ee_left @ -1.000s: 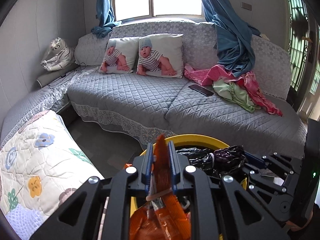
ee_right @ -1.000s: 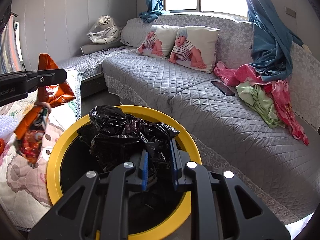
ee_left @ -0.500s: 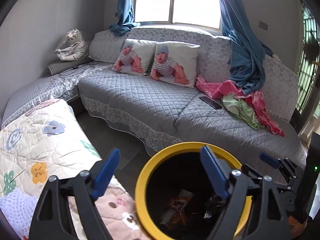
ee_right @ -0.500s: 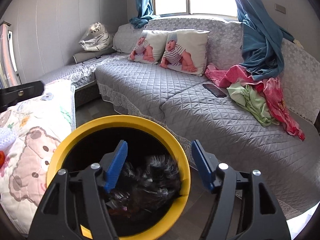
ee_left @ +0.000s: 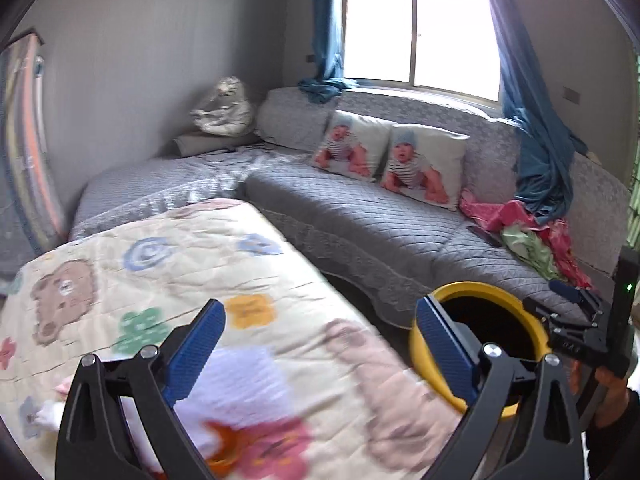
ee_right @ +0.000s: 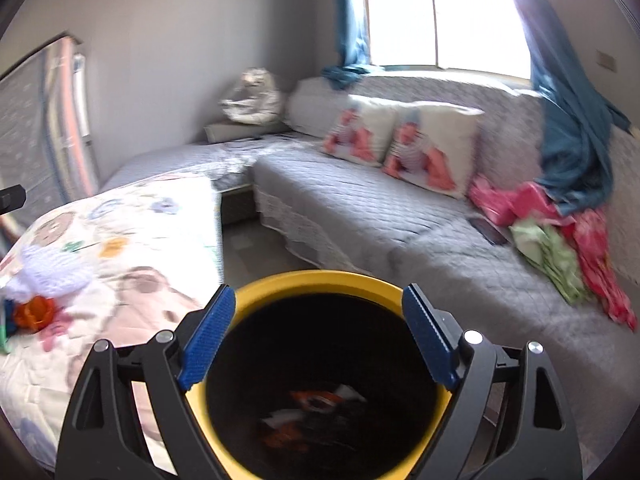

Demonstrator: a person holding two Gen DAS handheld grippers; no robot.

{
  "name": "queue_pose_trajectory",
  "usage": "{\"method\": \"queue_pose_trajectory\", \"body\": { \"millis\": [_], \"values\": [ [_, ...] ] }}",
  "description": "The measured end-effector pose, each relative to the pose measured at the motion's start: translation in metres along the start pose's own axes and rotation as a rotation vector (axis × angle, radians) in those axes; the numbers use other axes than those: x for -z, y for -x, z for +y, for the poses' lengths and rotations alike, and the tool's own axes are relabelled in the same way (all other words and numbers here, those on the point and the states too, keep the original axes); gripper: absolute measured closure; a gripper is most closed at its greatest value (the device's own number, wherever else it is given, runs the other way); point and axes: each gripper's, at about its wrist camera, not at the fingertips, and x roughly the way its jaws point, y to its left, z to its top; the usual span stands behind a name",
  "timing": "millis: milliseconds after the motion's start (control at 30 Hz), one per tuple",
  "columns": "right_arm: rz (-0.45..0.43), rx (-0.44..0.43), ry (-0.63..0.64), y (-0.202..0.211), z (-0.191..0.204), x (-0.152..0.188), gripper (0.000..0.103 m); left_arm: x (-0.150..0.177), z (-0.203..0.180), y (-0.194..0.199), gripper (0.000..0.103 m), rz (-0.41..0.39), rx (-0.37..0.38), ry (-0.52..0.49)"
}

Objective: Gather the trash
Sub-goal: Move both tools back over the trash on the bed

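The yellow bin (ee_right: 320, 278) with a black inside stands on the floor between the quilt and the sofa. At its bottom lies an orange snack wrapper (ee_right: 316, 398) among dark trash. My right gripper (ee_right: 320, 292) hangs over the bin's mouth, its jaws opening with nothing between them. My left gripper (ee_left: 320, 304) is over the quilt (ee_left: 160, 272), left of the bin (ee_left: 480, 292); its jaws are opening too and hold nothing. A small orange item (ee_right: 34, 314) lies on the quilt beside a white knitted thing (ee_right: 52, 268).
A grey quilted corner sofa (ee_left: 360, 220) runs along the back with two printed pillows (ee_left: 424, 168). A pile of pink and green clothes (ee_right: 560, 248) and a dark phone (ee_right: 490, 232) lie at its right. A hand (ee_left: 608, 384) holds the right gripper's handle.
Both grippers opened: the orange wrapper left the left jaws and the black bag left the right jaws, and both dropped into the bin. The left gripper swung left over the quilt.
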Motion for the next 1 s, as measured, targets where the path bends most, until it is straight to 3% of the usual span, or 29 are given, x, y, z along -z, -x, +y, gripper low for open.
{"method": "queue_pose_trajectory", "body": {
  "millis": [100,267,633,1000],
  "values": [
    [-0.006,-0.079,0.049,-0.003,0.033,-0.007,0.022,0.015,0.041,0.030,0.010,-0.008,-0.073,0.010],
    [0.010,-0.218,0.123,-0.010,0.087,-0.014,0.022,0.044,0.095,0.069,0.010,0.003,-0.122,0.028],
    [0.063,-0.419,0.315,-0.022,0.209,-0.008,0.022,0.120,0.156,0.088,0.010,0.078,-0.077,0.043],
    [0.095,-0.538,0.372,-0.039,0.272,-0.017,0.022,0.131,0.158,0.068,0.014,0.105,0.013,0.062]
  ]
}}
